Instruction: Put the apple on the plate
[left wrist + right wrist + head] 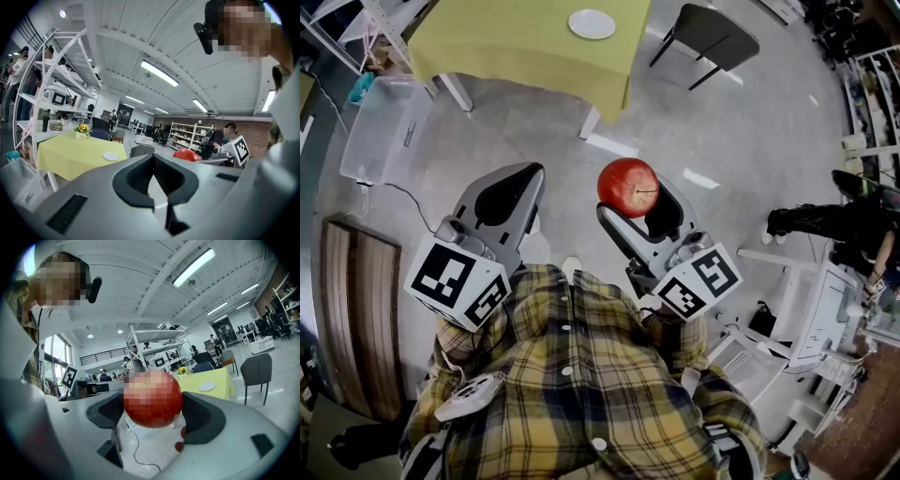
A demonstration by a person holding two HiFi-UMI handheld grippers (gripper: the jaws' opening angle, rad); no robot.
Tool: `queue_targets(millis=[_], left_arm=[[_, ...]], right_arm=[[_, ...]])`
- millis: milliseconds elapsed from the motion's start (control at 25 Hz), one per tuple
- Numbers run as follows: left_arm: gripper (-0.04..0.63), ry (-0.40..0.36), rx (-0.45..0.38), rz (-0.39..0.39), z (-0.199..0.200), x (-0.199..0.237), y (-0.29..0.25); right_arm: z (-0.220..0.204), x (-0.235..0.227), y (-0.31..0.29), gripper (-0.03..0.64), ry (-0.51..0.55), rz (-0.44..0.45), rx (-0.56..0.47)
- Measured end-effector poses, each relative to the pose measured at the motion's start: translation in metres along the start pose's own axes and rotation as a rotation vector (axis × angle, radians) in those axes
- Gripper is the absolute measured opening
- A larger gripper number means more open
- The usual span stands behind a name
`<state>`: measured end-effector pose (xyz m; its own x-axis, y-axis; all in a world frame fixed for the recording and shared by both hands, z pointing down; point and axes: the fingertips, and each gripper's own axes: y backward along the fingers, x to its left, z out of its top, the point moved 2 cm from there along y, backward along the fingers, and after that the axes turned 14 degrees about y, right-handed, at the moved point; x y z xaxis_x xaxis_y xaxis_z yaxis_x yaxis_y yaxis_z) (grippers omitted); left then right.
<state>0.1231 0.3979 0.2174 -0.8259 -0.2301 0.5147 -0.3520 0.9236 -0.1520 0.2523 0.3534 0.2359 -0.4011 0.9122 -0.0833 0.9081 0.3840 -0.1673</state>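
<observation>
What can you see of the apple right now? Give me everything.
The apple is round, whole and glossy red with pale yellowish streaks. In the head view its stem end is turned sideways. The right gripper clamps it by its sides between dark jaws, in the air over the grey floor, and nothing else touches it. It is not yet at the plate, which lies on the yellow table ahead. Its top is blurred in the right gripper view.

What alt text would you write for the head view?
The right gripper holds a red apple above the floor; the left gripper is shut and empty. Ahead, a white plate sits on a yellow-covered table.
</observation>
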Motion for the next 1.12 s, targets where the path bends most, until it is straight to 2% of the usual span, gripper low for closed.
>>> queue_targets(millis=[240,560,800,1120], left_arm=[[0.006,0.015,0.012,-0.024,0.040,0.059,-0.015],[0.006,0.038,0.052,-0.063,0.065,0.120,-0.030],[0.006,0.061,0.099,-0.089,0.068,0.144,-0.048],[0.006,0.067,0.110,-0.091,0.077,0.164,-0.079]], right_arm=[[0.018,-0.011,-0.073,0.371,0.001,-0.013,0.009],[0.019,-0.023,-0.131,0.371,-0.023,-0.082,0.043],[0.015,-0.031,-0.149,0.371,-0.049,-0.117,0.076],[0.011,-0.060,-0.172,0.371,-0.073,-0.125,0.088]])
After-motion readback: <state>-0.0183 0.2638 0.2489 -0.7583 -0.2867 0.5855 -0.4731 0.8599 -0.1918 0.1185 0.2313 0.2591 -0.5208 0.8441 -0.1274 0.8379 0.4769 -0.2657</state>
